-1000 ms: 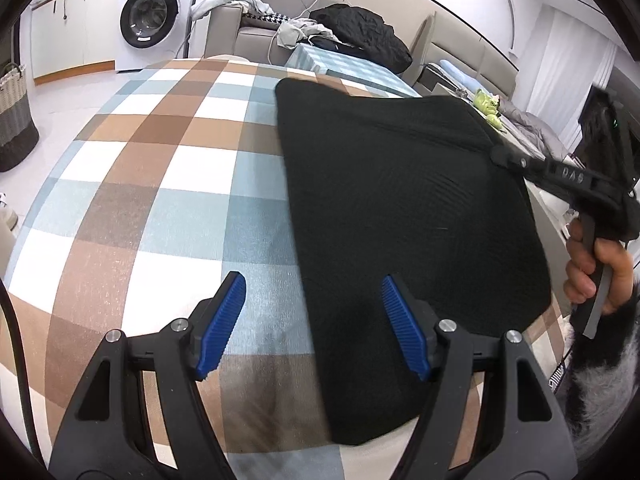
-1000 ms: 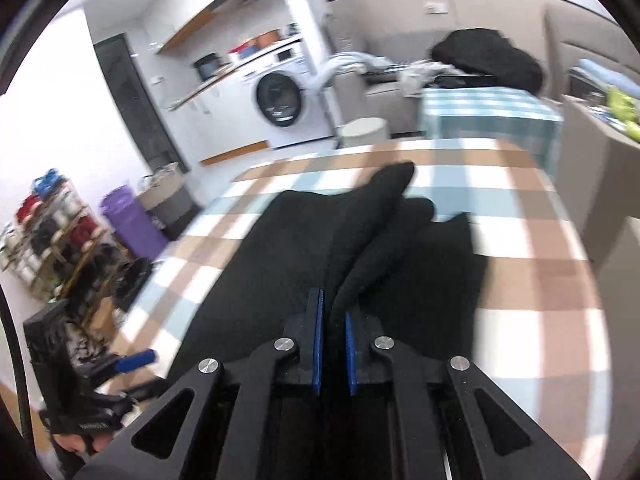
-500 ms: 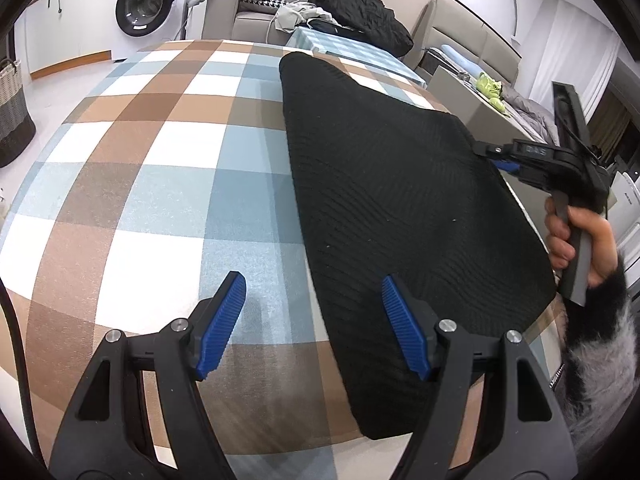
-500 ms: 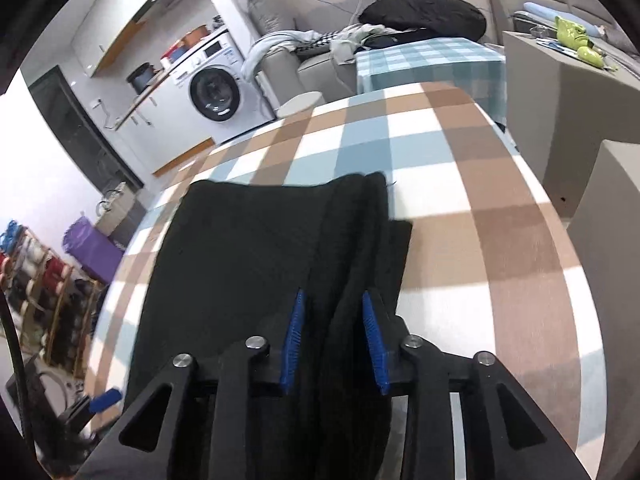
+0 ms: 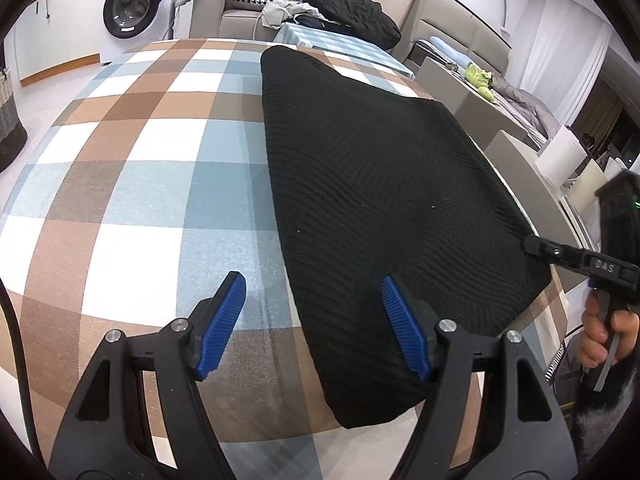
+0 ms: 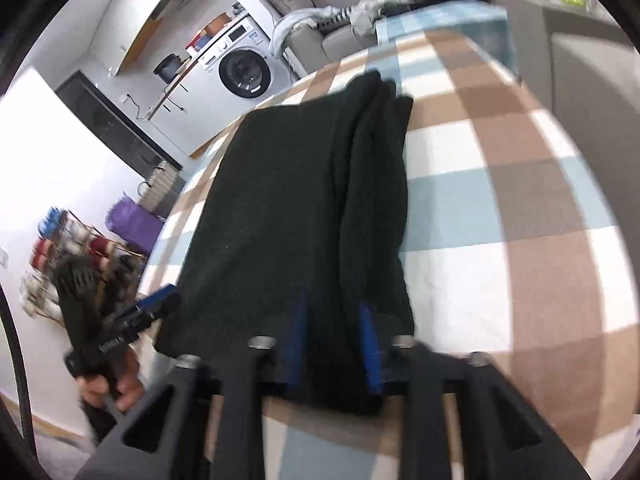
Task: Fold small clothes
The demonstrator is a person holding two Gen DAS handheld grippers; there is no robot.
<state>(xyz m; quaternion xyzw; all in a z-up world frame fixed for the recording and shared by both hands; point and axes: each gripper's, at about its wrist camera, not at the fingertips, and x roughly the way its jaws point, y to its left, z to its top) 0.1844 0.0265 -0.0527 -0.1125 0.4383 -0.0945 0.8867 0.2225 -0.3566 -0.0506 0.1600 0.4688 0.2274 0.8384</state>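
A checked tablecloth (image 5: 132, 184) covers the table, its left half bare. The black knit garment (image 5: 380, 184) lies flat along the right edge, reaching the near edge. The left gripper (image 5: 314, 320) points down over the near edge, pads apart, empty. The right gripper (image 6: 332, 340), blurred, is closing over the garment's folded near-right corner.

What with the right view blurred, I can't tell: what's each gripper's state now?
Left gripper: open, holding nothing.
Right gripper: jaws closing, near edge of the black garment between them.
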